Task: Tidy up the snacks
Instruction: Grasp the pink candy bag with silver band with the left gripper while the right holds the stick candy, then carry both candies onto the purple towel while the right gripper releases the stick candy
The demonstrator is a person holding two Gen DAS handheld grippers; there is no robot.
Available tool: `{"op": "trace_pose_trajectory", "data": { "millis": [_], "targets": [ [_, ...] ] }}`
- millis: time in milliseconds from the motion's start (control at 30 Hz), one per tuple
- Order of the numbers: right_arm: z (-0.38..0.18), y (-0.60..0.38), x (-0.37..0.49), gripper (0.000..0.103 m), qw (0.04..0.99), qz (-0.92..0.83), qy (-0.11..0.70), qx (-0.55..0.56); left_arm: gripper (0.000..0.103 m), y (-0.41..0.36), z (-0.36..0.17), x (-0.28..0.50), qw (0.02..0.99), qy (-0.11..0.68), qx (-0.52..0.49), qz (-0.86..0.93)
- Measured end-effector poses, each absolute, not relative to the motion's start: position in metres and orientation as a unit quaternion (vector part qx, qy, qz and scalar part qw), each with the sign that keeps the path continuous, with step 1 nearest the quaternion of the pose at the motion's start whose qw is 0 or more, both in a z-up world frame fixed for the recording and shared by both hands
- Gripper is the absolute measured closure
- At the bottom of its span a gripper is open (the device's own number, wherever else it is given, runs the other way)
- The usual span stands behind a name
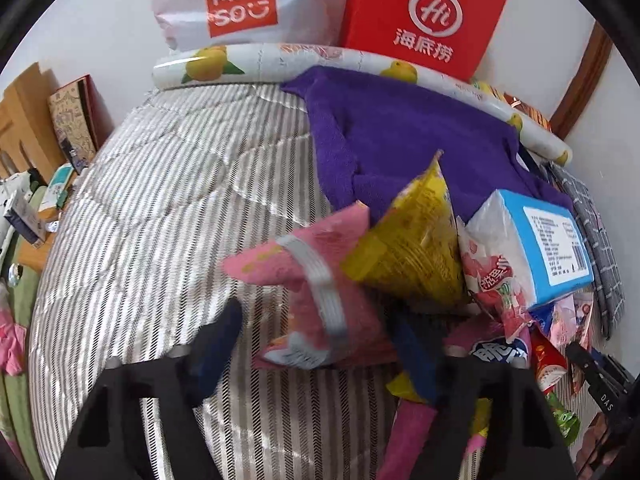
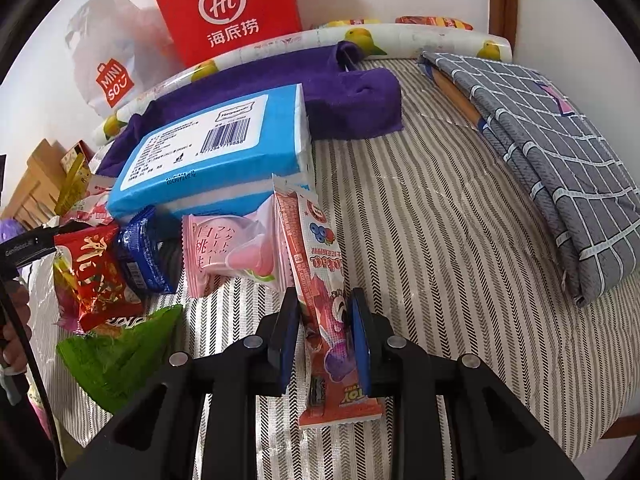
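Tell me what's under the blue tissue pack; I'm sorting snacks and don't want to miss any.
The blue tissue pack rests on the purple towel behind and on snacks in front: a pink peach packet pokes out. Anything further underneath is covered.

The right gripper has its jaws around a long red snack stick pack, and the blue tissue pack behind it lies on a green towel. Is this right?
One detail is wrong: the towel is purple, not green, as the right wrist view shows. The rest holds: the right gripper has its jaws around the long red snack stick pack, and the blue tissue pack lies behind it on that towel.
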State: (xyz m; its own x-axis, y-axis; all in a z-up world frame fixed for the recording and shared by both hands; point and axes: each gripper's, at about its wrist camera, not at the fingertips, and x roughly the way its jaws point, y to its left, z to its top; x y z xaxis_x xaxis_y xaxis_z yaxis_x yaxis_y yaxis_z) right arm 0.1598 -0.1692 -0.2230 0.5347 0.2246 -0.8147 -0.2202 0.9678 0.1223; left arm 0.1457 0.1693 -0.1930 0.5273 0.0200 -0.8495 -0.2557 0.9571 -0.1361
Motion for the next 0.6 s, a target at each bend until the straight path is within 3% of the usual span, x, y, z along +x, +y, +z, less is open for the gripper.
{"op": "trace_pose_trajectory", "data": {
  "millis": [33, 167, 233, 600],
  "targets": [
    [-0.223, -0.167, 0.159, 0.078, 0.877, 0.123, 0.464, -0.002, 0.054, 0.168, -0.195, 0.147, 0.863, 0.484, -0.121, 0.077],
    [-0.223, -0.164, 0.158, 0.078, 0.878, 0.108, 0.466, -0.001, 0.057, 0.169, -0.197, 0.146, 0.864, 0.483, -0.121, 0.069],
    [-0.222, -0.164, 0.158, 0.079, 0.875, 0.1, 0.473, 0.004, 0.064, 0.172, -0.196, 0.144, 0.865, 0.482, -0.125, 0.069],
    [-0.203, -0.164, 0.132, 0.085, 0.88, 0.07, 0.469, 0.024, 0.065, 0.192, -0.192, 0.126, 0.862, 0.487, -0.13, 0.058]
  ]
}}
